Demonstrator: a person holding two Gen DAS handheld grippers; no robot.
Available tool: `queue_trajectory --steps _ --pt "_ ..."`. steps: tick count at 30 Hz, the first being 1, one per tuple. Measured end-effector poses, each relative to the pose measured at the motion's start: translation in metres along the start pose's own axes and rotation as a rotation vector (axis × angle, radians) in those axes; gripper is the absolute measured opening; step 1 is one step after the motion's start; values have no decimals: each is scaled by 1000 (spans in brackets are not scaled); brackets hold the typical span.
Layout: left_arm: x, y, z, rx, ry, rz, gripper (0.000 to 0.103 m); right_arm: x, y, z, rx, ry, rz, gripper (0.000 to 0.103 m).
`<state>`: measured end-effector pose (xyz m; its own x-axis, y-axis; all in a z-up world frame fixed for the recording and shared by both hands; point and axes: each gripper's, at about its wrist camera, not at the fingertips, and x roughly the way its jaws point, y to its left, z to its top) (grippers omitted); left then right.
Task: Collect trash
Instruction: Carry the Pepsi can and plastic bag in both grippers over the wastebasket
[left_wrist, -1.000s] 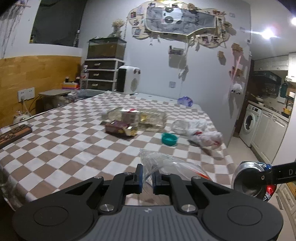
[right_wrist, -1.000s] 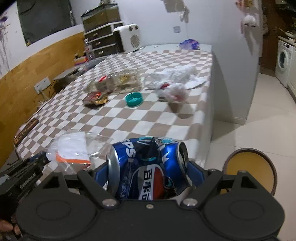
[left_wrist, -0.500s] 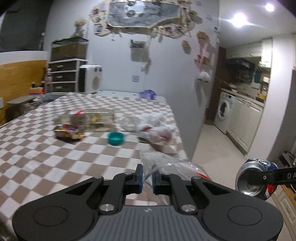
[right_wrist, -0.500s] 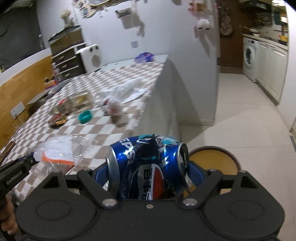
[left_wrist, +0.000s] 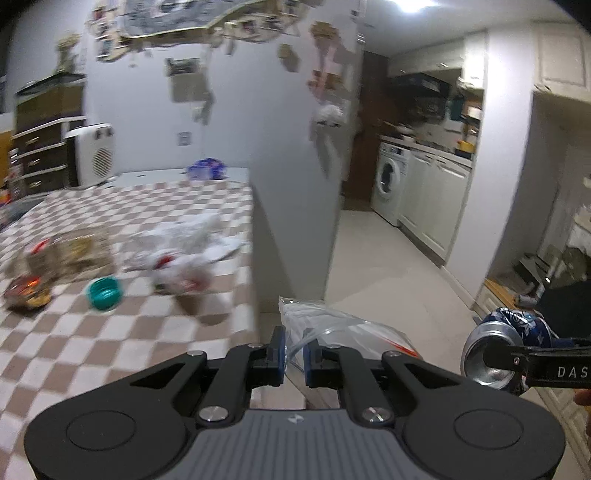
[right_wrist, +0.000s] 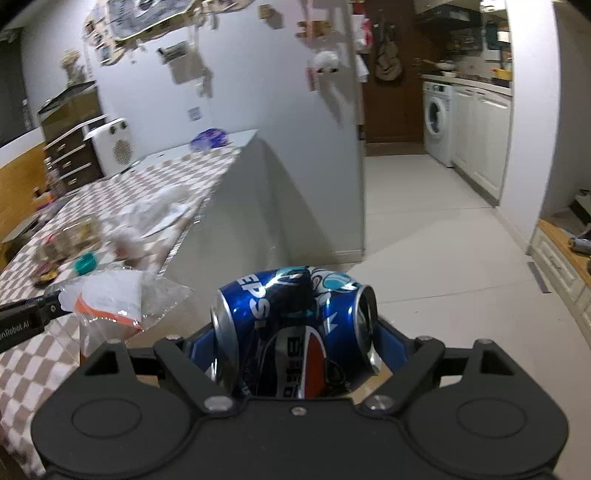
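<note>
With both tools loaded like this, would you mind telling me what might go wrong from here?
1. The left tool pinches only one edge of the clear plastic bag; the thin film may slip out.
2. The crushed Pepsi can lies sideways between the right tool's fingers; the dented, rounded metal might twist free.
3. More litter stays on the checkered table, including a teal lid, so another trip looks necessary.

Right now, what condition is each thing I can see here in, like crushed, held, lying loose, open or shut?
Left gripper: shut on the clear plastic bag.
Clear plastic bag: crumpled, pinched at its edge, off the table.
Right gripper: clamped across the blue soda can.
Blue soda can: dented, lying sideways between the fingers.
Teal cap: lying loose on the checkered table.
White plastic bags: crumpled, loose on the table.
Washing machine: door shut.
</note>
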<state>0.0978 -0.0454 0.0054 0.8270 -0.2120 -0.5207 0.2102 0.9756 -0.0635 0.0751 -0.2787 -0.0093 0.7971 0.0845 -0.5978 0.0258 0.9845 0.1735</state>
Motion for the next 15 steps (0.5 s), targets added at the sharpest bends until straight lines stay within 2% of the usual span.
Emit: queue_trajectory --steps 6,15 --pt "45 -34 10 33 45 -75 10 10 -38 5 47 -18 -65 87" --pt "140 -60 4 37 210 -139 10 48 -80 -5 88 25 -167 87"
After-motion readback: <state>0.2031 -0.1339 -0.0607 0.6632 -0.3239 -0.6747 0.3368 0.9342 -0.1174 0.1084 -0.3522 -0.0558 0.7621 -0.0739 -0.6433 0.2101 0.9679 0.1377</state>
